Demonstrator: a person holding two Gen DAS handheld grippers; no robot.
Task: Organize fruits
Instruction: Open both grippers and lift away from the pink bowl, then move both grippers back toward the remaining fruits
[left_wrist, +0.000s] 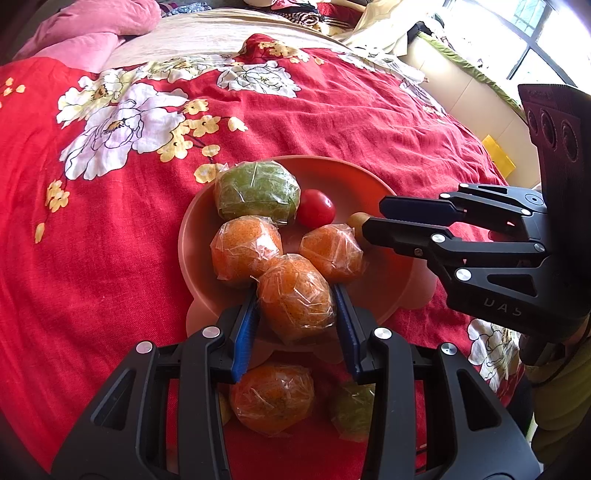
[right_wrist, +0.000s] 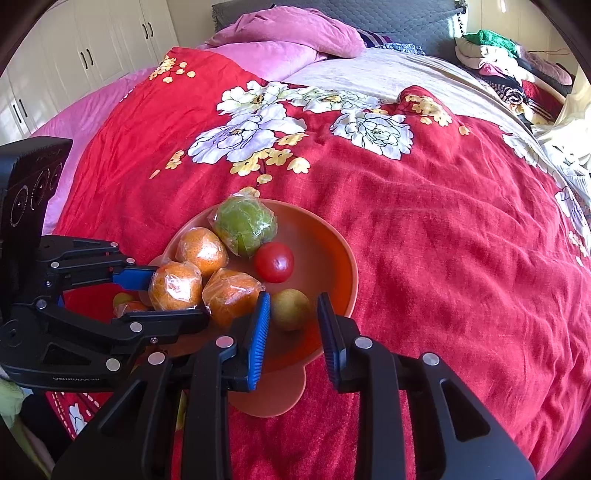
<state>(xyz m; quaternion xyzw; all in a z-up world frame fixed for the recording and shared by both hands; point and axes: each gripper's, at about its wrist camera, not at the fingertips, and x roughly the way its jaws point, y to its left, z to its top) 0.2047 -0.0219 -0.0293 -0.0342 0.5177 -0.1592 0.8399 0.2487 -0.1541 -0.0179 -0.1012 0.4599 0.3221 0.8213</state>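
Note:
An orange bowl sits on the red bedspread. In it lie a wrapped green fruit, two wrapped oranges, a red tomato and a small brown fruit. My left gripper is shut on a third wrapped orange over the bowl's near rim. My right gripper is open, its fingers either side of the brown fruit and apart from it.
A wrapped orange and a wrapped green fruit lie on the bedspread in front of the bowl, under my left gripper. Pink pillows and piled clothes lie at the far end of the bed.

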